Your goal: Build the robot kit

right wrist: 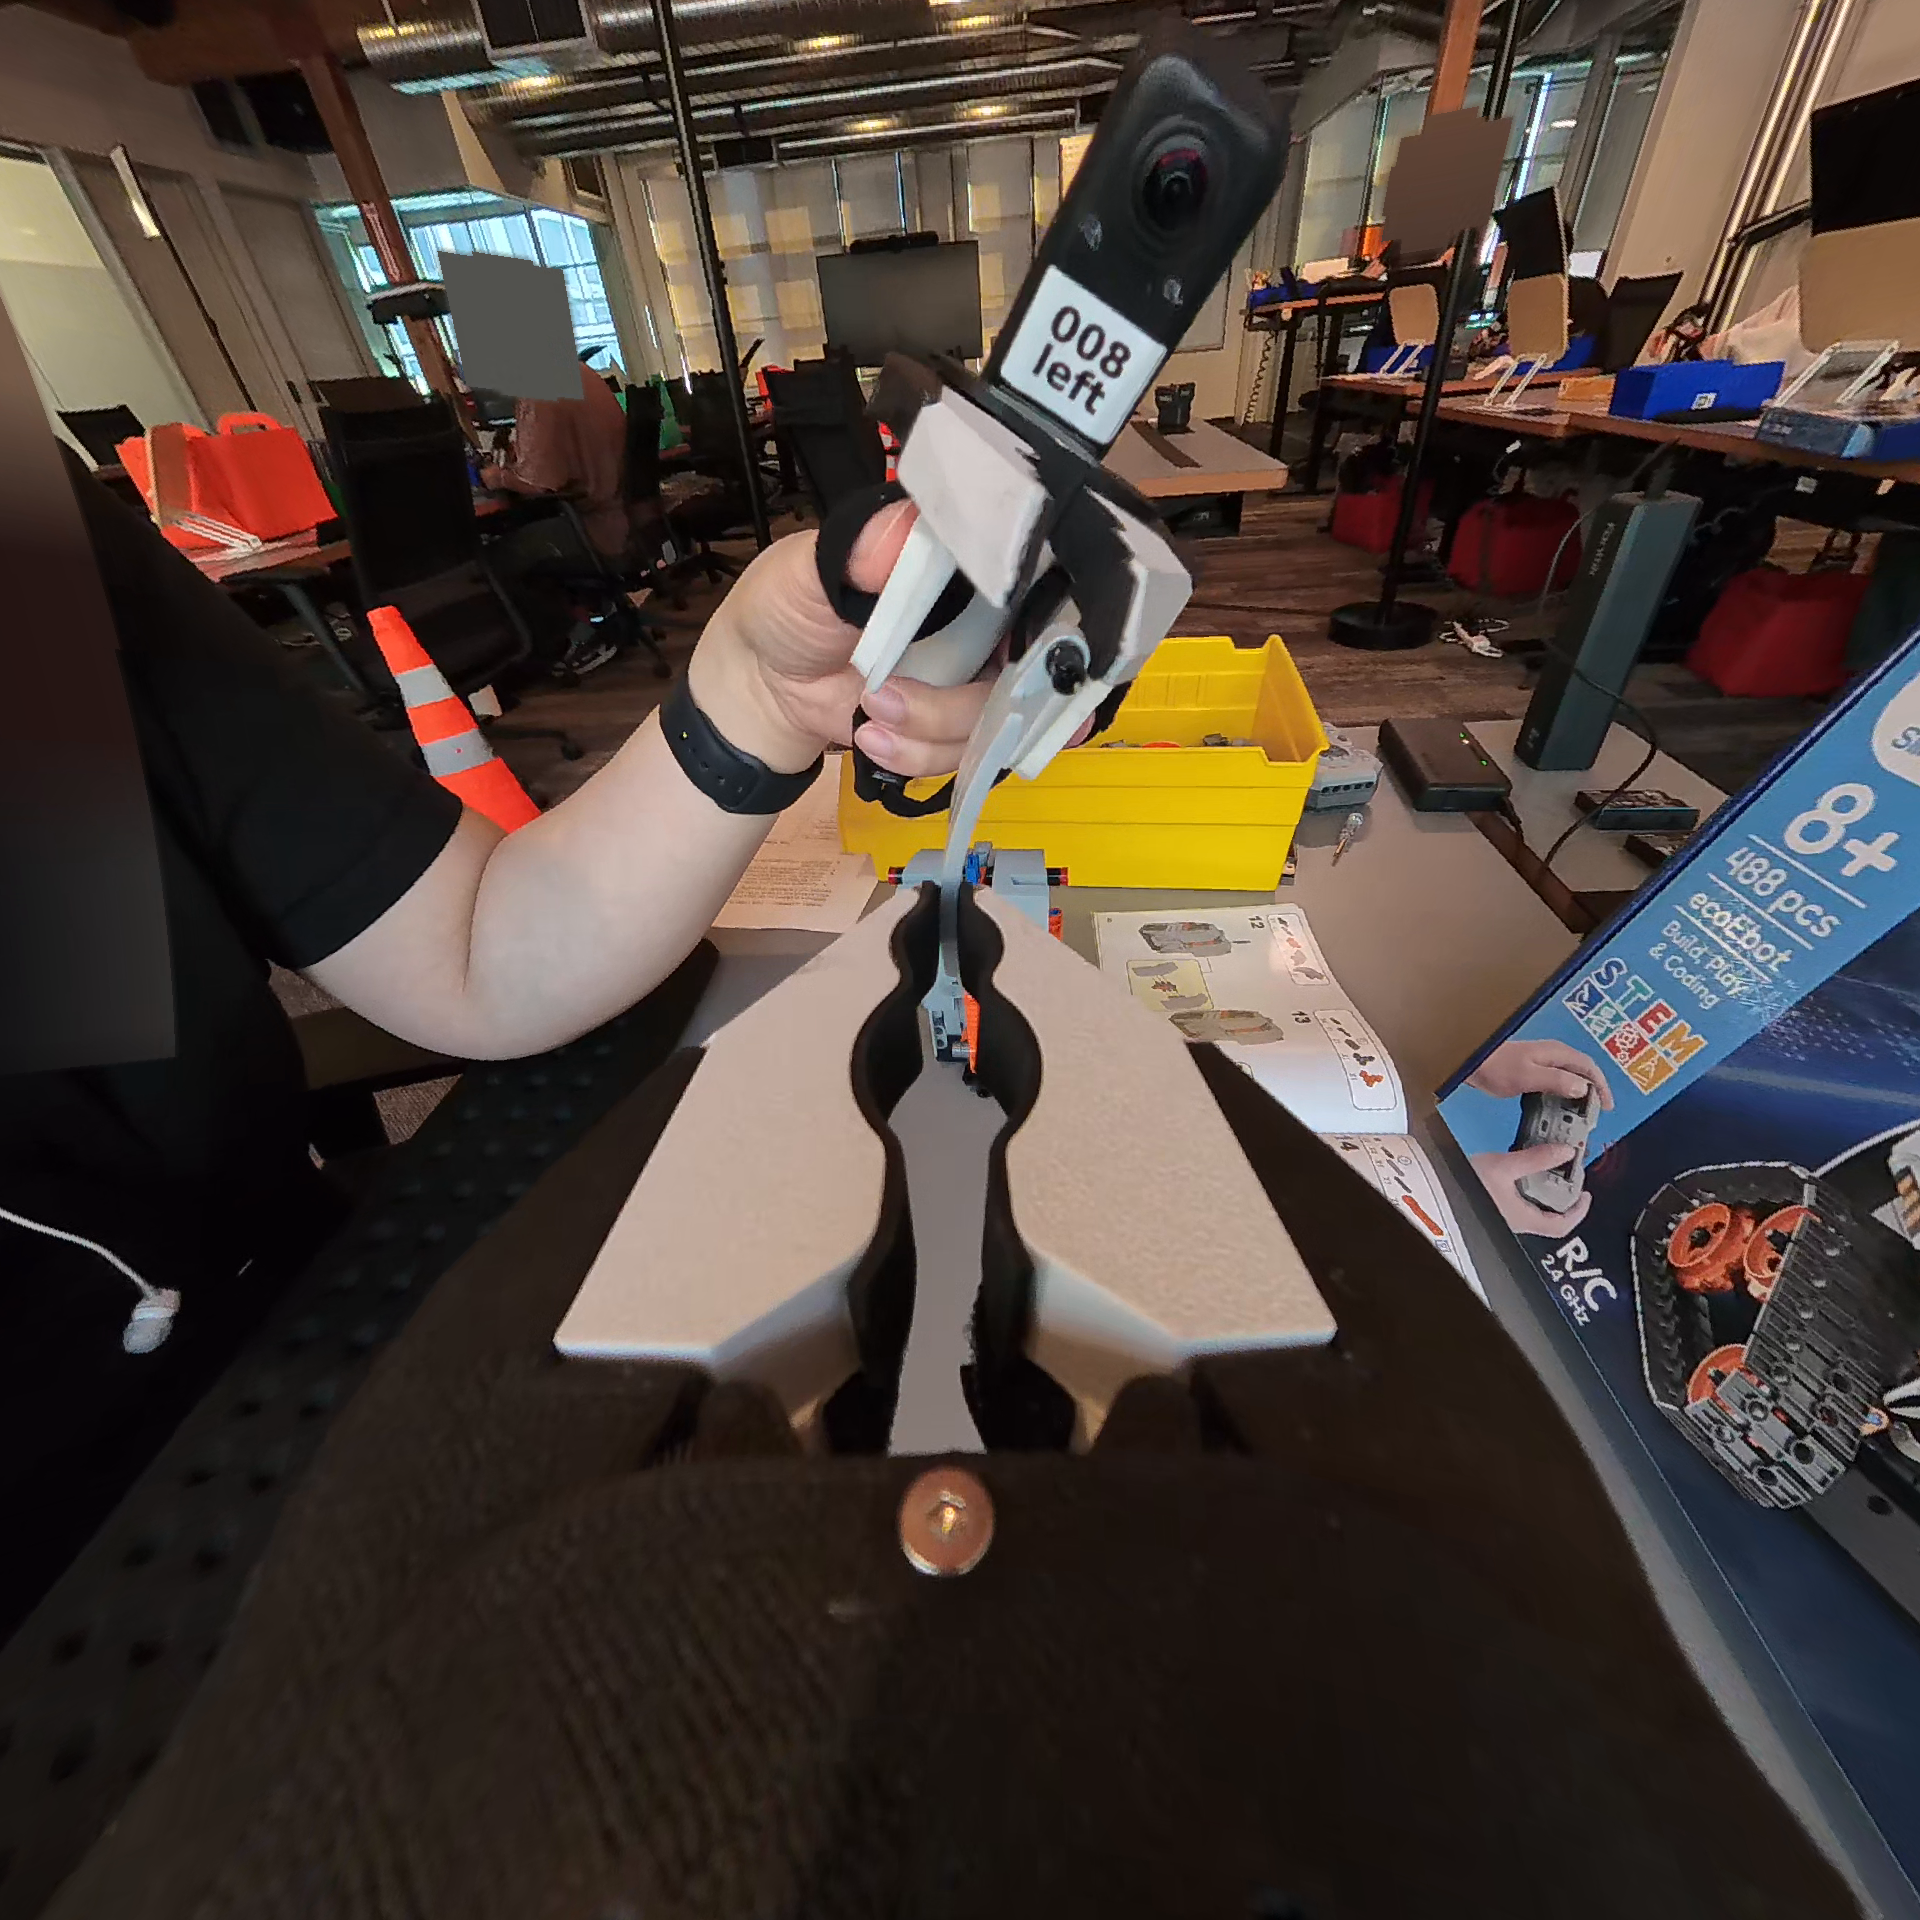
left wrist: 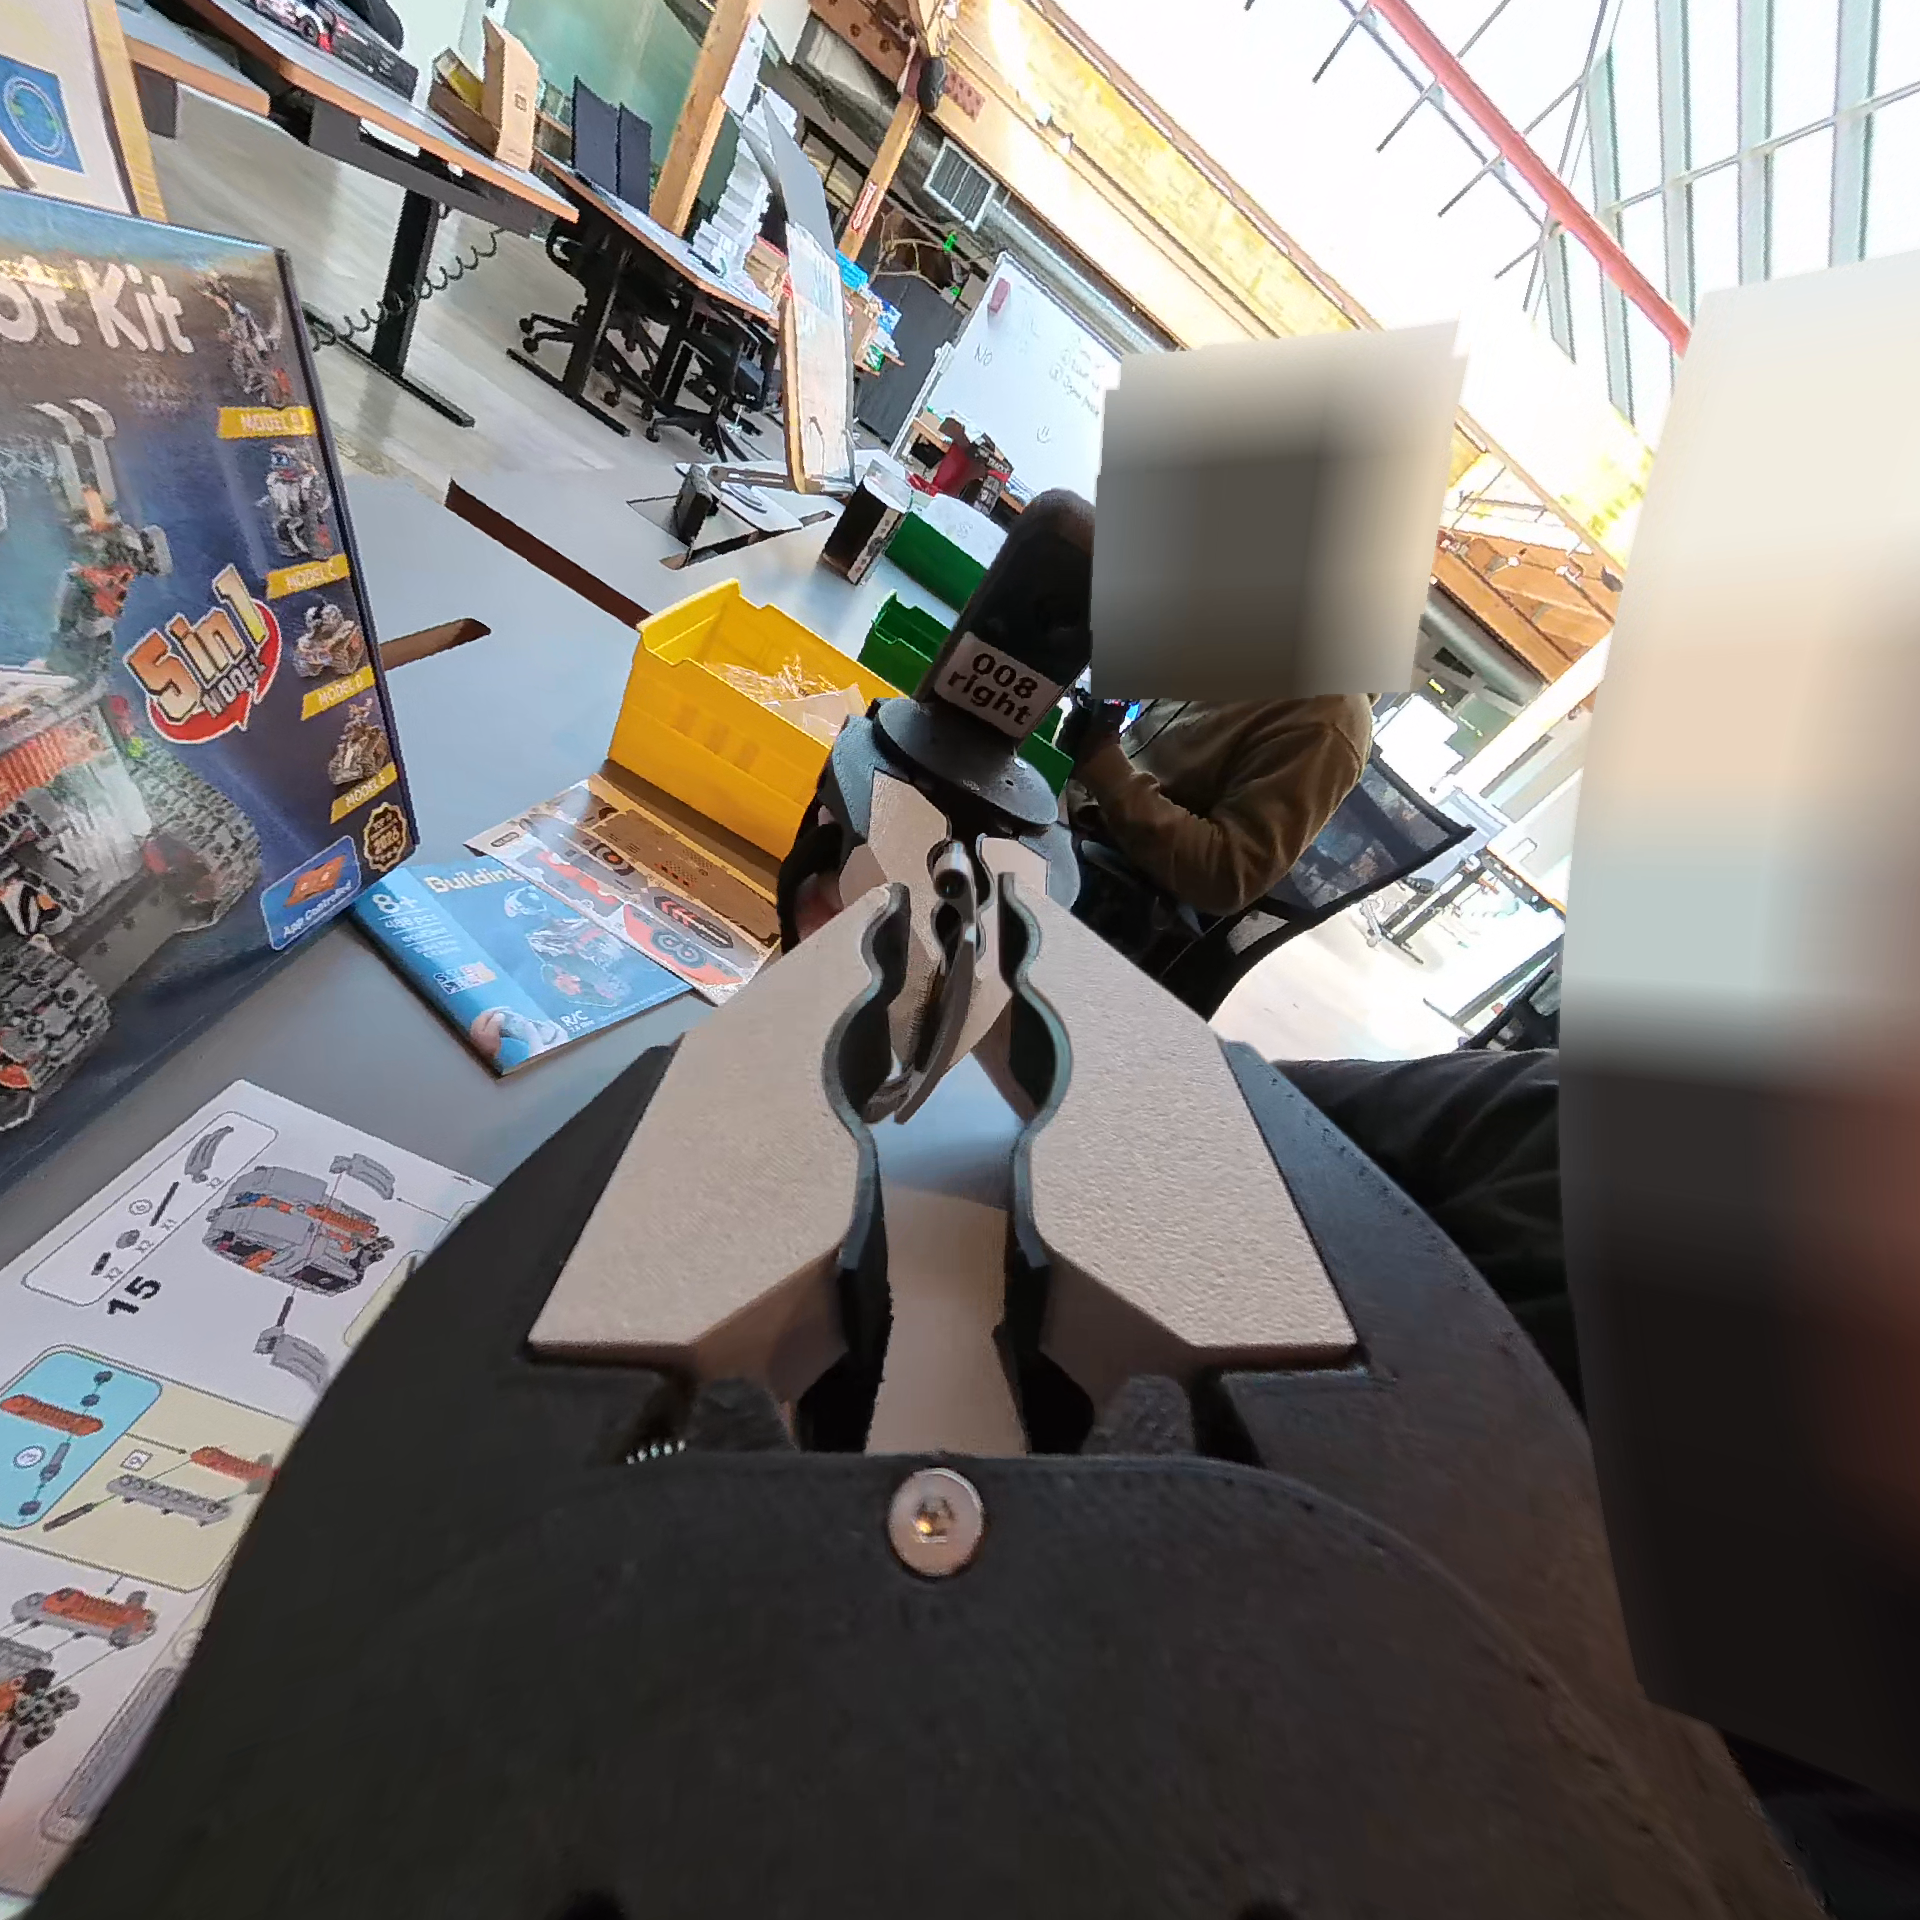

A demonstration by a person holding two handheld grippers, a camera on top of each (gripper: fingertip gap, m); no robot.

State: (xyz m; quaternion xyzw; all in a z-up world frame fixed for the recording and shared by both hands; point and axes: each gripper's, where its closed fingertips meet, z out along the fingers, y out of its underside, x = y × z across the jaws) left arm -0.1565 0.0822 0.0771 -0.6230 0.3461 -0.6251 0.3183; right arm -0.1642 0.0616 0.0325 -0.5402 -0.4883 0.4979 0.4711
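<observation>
Grey curved beam (right wrist: 977,790), black pin at its top end, pinched narrow in the left gripper (right wrist: 997,675). Its long axis drops steeply toward the right gripper (right wrist: 948,935), lower tip meeting a grey, orange and blue brick assembly (right wrist: 951,1013). The right jaws sit narrow on that assembly, whose long axis runs along the fingers, pointing at the yellow bin (right wrist: 1143,821) toward the bench's (right wrist: 1403,935) far edge. Both are held above the bench, grippers nose to nose

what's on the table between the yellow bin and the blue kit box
An open instruction booklet lies flat between the yellow bin and the blue kit box, seen in the right wrist view.
</observation>
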